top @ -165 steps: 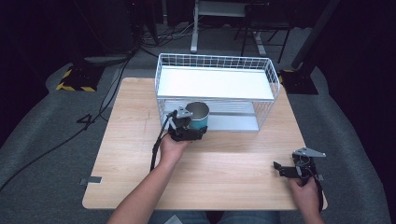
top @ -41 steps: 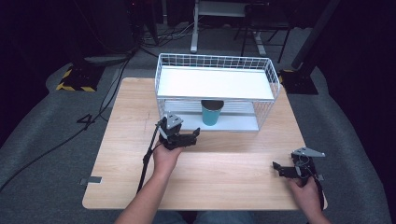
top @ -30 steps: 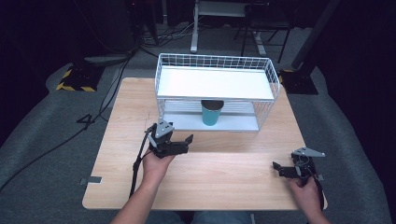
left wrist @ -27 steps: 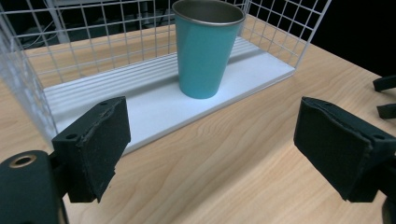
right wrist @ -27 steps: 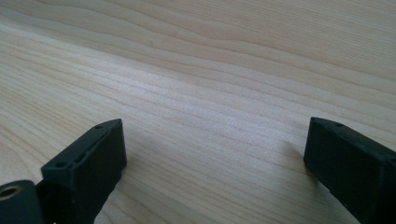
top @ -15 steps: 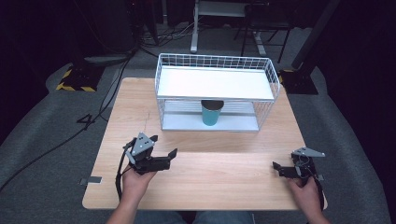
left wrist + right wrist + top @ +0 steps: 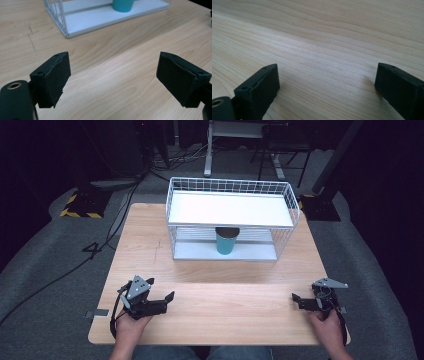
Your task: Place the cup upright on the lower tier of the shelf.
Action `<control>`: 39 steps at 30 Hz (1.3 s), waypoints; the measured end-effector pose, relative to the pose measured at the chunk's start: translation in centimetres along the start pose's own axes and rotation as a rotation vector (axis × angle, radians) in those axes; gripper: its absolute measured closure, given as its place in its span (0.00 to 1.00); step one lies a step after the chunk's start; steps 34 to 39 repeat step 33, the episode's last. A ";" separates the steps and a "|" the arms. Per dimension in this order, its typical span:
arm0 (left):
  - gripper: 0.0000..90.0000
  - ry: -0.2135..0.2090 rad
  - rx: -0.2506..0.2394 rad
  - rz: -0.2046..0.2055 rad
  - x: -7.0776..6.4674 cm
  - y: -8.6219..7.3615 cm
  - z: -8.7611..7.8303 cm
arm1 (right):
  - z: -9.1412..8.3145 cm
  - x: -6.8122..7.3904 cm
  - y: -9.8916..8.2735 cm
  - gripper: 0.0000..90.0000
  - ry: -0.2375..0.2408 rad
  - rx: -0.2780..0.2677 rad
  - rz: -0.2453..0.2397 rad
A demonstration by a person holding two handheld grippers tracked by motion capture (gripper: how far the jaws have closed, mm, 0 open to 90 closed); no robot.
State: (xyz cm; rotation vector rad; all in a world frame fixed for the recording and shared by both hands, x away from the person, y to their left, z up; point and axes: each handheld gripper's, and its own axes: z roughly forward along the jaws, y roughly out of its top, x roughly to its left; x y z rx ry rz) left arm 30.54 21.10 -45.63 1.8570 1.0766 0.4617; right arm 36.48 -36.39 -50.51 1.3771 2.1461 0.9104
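Observation:
A teal cup stands upright on the lower shelf of a white wire rack at the back of the wooden table. In the left gripper view the cup is far ahead on the rack's lower shelf. My left gripper rests near the table's front left, pointing right. Its jaws are open, have just been closing a little, and have nothing between them. My right gripper sits at the front right, and its jaws are open over bare wood.
The rack's white top shelf carries nothing. Dark floor, cables and a yellow-black striped block lie beyond the table's left edge. A stand's legs rise behind the rack.
My left hand has drawn back from the rack toward the front left of the table, leaving the cup on the lower shelf. The right hand has stayed put.

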 end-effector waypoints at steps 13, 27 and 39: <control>0.15 0.012 0.162 -0.034 2.4 -2.6 1.0 | 0.0 0.0 0.0 0.07 0.000 0.000 0.000; 0.15 0.088 0.263 0.045 3.0 -3.9 2.3 | 0.0 0.0 0.0 0.07 0.000 0.000 0.000; 0.13 0.085 0.264 0.044 3.1 -3.8 2.4 | 0.0 0.0 0.0 0.07 0.000 0.000 0.000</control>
